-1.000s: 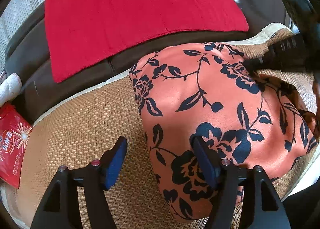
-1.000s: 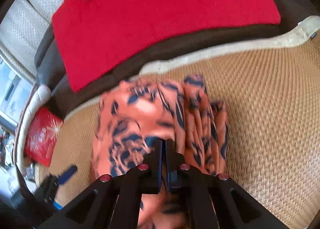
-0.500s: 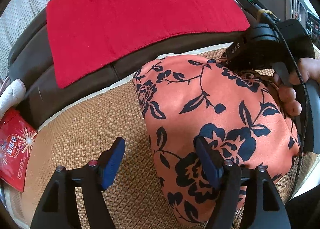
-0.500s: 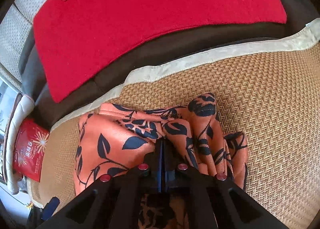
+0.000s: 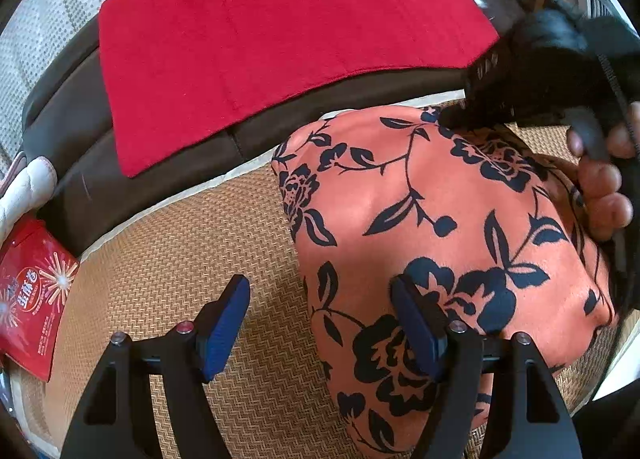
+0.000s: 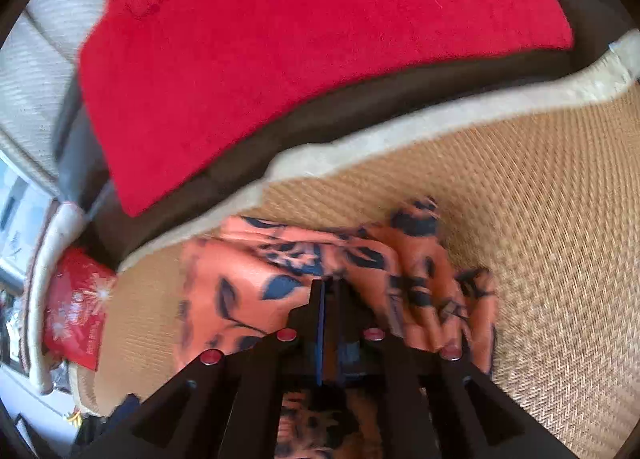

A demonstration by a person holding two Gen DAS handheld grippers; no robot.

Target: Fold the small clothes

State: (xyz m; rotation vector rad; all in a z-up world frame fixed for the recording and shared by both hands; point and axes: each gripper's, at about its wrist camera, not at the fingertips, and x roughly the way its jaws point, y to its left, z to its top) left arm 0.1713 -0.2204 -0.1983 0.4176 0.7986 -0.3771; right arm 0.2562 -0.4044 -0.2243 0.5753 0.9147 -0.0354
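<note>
Left gripper (image 5: 320, 323): jaws spread wide — one blue pad over the floral garment (image 5: 432, 219), the other beside it.
Right gripper (image 6: 330, 291): jaws pinched together on the garment's bunched edge.
Right hand (image 5: 604, 183): wrapped round its handle — beside the garment.

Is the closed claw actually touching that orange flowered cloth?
Touching. The right wrist view shows the right gripper shut on a bunched fold of the orange floral cloth.

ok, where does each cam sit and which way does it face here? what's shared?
Left wrist: on the left gripper, looking down along its open fingers at the floral garment on the woven mat; a hand holding the right gripper shows at right.
Right wrist: on the right gripper, shut on the bunched garment, facing the sofa back.
Shared: garment, mat, red cloth, red packet.
</note>
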